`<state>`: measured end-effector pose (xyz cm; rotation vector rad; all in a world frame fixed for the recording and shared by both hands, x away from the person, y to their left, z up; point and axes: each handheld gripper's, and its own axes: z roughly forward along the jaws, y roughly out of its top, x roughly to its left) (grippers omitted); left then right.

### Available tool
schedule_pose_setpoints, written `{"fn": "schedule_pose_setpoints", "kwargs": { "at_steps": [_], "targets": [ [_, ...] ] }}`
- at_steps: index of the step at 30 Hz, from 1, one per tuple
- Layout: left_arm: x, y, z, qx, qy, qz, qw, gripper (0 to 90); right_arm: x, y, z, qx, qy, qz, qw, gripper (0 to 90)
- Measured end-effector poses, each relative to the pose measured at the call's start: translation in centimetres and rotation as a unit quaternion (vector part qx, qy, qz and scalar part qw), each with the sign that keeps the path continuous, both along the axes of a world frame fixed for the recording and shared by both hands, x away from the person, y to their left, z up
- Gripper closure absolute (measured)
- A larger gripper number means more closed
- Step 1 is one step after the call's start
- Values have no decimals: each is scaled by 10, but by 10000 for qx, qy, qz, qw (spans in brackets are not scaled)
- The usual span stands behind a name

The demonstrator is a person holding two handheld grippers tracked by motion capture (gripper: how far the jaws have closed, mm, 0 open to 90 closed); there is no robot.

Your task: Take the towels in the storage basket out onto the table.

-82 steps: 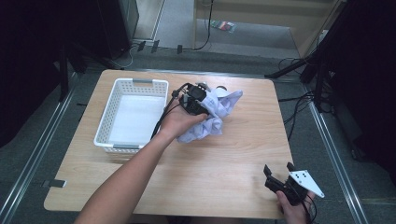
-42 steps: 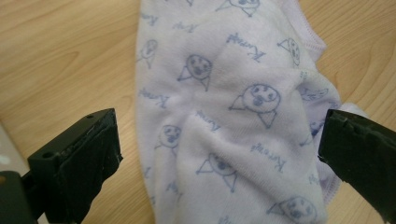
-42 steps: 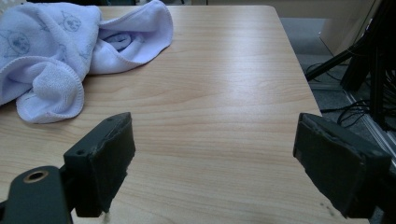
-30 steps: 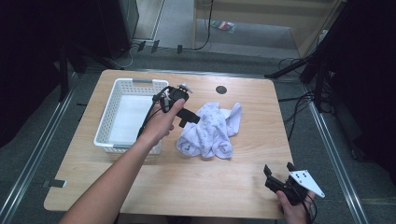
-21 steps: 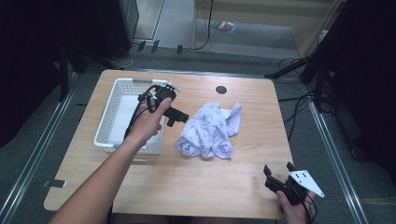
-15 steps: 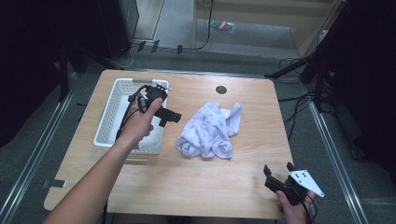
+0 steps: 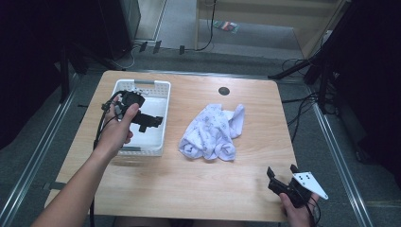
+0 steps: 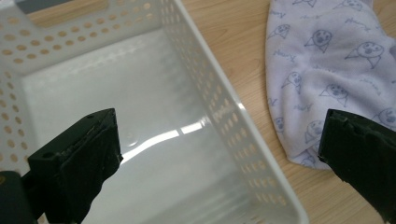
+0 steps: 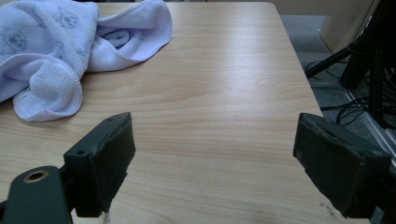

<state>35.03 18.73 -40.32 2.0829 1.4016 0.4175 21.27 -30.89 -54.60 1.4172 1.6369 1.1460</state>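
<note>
A crumpled pale lilac towel [image 7: 213,132] printed with small faces lies in the middle of the wooden table [image 7: 189,194]. It also appears in the left gripper view as the towel [image 8: 327,70] and in the right gripper view as the towel [image 9: 51,51]. A white perforated basket [image 7: 158,101] stands at the left, empty inside [image 8: 116,116]. My left gripper [image 7: 155,121] hovers open over the basket's right side, holding nothing. My right gripper [image 7: 282,178] rests open at the table's front right, well apart from the towel.
A round dark cable hole [image 7: 224,91] sits near the table's far edge. Metal floor rails and cables run around the table; black stands are at the right. Bare wood [image 9: 224,93] lies in front of the right gripper.
My left gripper let go of the towel, which now lies in a heap mid-table, and moved left to hover over the basket. The right gripper stayed put.
</note>
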Motion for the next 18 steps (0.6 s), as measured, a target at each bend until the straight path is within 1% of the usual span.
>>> {"fn": "schedule_pose_setpoints", "kwargs": {
  "at_steps": [1, 6, 7, 10, 12, 16, 18],
  "targets": [
    [-2, 3, 0, -34, -16, 23, 10000, 0, 0, 0, 0, -1, -1, 0, 10000, 129],
    [-16, 23, -3, -52, -120, 194, 9997, 0, 0, 0, 0, 3, 0, -3, 10000, 129],
    [-18, 25, -3, -49, -110, 174, 9998, 0, 0, 0, 0, 1, 1, -3, 10000, 129],
    [-26, 34, -5, -94, -177, 266, 9994, 0, 0, 0, 0, -4, 5, -5, 10000, 129],
    [-32, 40, -6, -70, -212, 268, 9994, 0, 0, 0, 0, -9, 7, -1, 10000, 129],
    [-44, 50, -9, -21, -353, 375, 9987, 0, 0, 0, 0, 11, 13, -12, 10000, 129],
    [-50, 56, -12, -110, -438, 427, 9981, 0, 0, 0, 0, 7, 14, -10, 10000, 129]
  ]
}}
